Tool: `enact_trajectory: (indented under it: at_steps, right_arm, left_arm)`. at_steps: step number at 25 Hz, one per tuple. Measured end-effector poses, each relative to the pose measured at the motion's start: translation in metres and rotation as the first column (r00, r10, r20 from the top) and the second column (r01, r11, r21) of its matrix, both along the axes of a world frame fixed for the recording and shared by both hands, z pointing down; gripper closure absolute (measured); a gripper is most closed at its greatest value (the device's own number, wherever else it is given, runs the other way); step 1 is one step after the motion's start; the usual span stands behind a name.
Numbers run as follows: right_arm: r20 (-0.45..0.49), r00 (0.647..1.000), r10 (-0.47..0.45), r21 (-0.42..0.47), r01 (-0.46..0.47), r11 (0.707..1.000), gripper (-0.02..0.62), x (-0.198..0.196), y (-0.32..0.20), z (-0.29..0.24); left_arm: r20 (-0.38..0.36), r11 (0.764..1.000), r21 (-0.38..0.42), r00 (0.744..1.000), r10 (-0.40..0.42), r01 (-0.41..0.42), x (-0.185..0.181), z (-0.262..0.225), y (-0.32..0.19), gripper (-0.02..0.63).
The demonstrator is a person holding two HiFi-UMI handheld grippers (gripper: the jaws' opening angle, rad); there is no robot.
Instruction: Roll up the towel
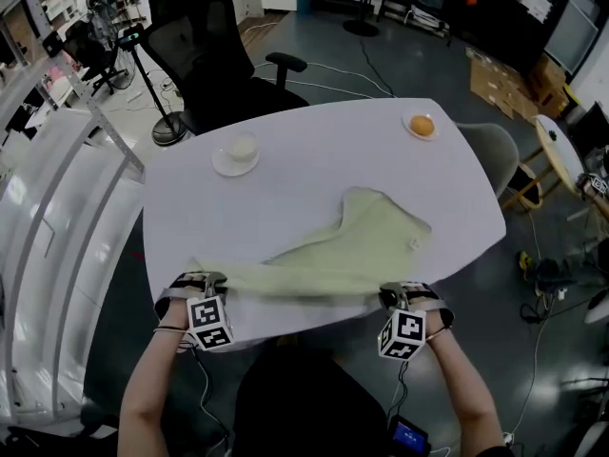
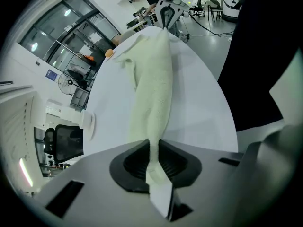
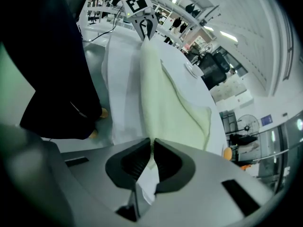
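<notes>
A pale green towel (image 1: 352,250) lies on the near half of the white table (image 1: 285,150), and its near edge is stretched along the table's near edge between the two grippers. The left gripper (image 1: 204,285) is closed on the towel's near left corner at the table's near left edge. In the left gripper view its jaws (image 2: 154,146) pinch the cloth (image 2: 151,89), and a small flap sticks out behind the pads. The right gripper (image 1: 403,295) is clamped on the near right corner at the table's near right edge. In its own view (image 3: 152,148) the pads meet on a thin fold of the towel (image 3: 163,98).

From the head camera, the marker cubes and the grippers' bodies cover both pinched corners, so the grip itself shows only in the gripper views. The towel's far part bulges toward the middle of the table in an uneven shape, and a small fold shows at its right border. I cannot tell whether the near edge rests on the table or hangs just above it.

At the table's far left stands a white saucer (image 1: 235,154) with something pale on it that is too small to identify. At the far right a small plate (image 1: 422,126) holds an orange thing. A black chair (image 1: 214,55) stands beyond the table's far left side. The person's dark clothing fills the bottom of the head view and hides the floor below the table's near edge.
</notes>
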State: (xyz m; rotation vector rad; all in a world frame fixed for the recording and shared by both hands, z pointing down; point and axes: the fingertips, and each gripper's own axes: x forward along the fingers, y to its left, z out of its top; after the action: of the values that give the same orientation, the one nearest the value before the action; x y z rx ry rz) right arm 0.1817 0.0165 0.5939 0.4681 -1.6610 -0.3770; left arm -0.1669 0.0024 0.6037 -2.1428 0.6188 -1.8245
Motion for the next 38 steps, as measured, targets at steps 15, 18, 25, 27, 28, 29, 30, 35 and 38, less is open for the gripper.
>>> enact_trajectory:
  at_steps: [15,18,25,27,28,29,30,35,38]
  right_arm:
    - [0.056,0.986,-0.154,-0.151,0.161,0.975,0.563,-0.054,0.081,0.027]
    - [0.068,0.987,-0.143,-0.162,0.153,0.975,0.563,-0.055,0.076,0.025]
    - [0.132,0.989,-0.063,-0.184,0.087,0.979,0.561,-0.057,0.051,0.010]
    - [0.144,0.989,-0.043,-0.186,0.070,0.980,0.560,-0.057,0.041,0.007]
    - [0.148,0.988,-0.034,-0.187,0.061,0.981,0.560,-0.057,0.036,0.006]
    - [0.151,0.988,-0.024,-0.189,0.053,0.980,0.560,-0.057,0.031,0.006]
    - [0.153,0.988,-0.014,-0.194,0.044,0.980,0.560,-0.057,0.026,0.006]
    - [0.150,0.988,0.029,-0.214,0.003,0.977,0.558,-0.056,0.002,0.010]
    - [0.139,0.989,0.052,-0.225,-0.020,0.974,0.557,-0.057,-0.016,0.013]
  left_arm:
    - [0.037,0.986,-0.106,0.992,-0.124,0.127,-0.051,0.024,0.109,0.545]
    - [0.055,0.987,-0.113,0.992,-0.113,0.119,-0.051,0.025,0.105,0.545]
    - [0.022,0.980,-0.137,0.990,-0.140,0.142,-0.053,0.012,0.085,0.541]
    - [0.010,0.980,-0.134,0.989,-0.147,0.147,-0.053,0.009,0.075,0.540]
    - [0.004,0.980,-0.132,0.989,-0.151,0.150,-0.053,0.007,0.070,0.540]
    - [-0.001,0.980,-0.132,0.988,-0.153,0.152,-0.054,0.006,0.065,0.540]
    - [-0.005,0.980,-0.131,0.988,-0.154,0.152,-0.054,0.005,0.060,0.540]
    - [-0.011,0.981,-0.132,0.990,-0.143,0.141,-0.055,0.005,0.035,0.539]
    - [-0.014,0.982,-0.138,0.991,-0.134,0.131,-0.054,0.006,0.018,0.538]
